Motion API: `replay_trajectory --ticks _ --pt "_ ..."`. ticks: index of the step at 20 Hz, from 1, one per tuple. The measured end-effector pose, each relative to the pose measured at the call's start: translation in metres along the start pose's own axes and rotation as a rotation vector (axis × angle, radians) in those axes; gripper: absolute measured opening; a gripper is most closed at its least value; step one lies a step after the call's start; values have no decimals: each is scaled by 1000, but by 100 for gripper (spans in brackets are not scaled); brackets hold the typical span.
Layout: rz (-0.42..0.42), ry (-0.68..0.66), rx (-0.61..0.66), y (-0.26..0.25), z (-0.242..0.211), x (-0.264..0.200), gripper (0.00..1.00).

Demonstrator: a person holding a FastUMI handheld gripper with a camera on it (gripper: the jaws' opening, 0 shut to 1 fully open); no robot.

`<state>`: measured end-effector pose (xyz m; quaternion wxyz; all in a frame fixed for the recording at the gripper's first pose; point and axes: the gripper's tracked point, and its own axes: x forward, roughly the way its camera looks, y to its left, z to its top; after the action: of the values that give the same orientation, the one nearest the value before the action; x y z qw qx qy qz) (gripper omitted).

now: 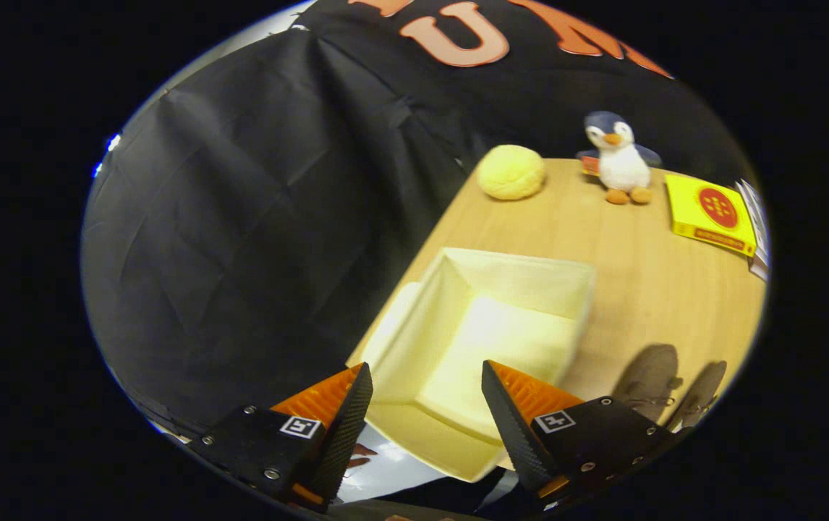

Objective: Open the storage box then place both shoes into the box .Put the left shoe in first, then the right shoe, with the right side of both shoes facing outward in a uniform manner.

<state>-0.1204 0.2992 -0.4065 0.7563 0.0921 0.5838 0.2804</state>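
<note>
Wooden table (624, 239) in a black-cloth booth, and the cream storage box (487, 340) sits just ahead of the fingers, already open and looking empty inside. So the opening part seems done — both shoes are still left to go. The gripper (425, 380) is spread wide, holding nothing. The pair of shoes (664, 383) lies beside the right finger, dark and partly cut off — can't tell left from right.

The tool (425, 380) is held open above the open storage box (487, 340), nothing gripped. Two shoes (668, 387) are seen beside the box, a plush penguin (618, 159) beyond on the bench (639, 275).
</note>
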Motion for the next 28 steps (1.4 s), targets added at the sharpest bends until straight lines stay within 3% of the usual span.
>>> replay_trajectory --ticks 5,9,14,16,20,21,24,26,28 --pt "-277 52 77 -124 -57 -35 91" --pt "-374 85 97 -185 -98 -51 92" --pt "-436 120 8 -223 -123 -41 90" --pt "-441 94 -53 -230 -116 -26 84" --pt "-562 31 -173 -258 -95 -5 64" --pt "-564 36 -180 -260 -94 1 56" --pt "-605 3 -252 -268 -85 13 45" --pt "-605 -15 -261 -270 -86 24 36" --pt "-608 -32 -239 -268 -85 27 21"
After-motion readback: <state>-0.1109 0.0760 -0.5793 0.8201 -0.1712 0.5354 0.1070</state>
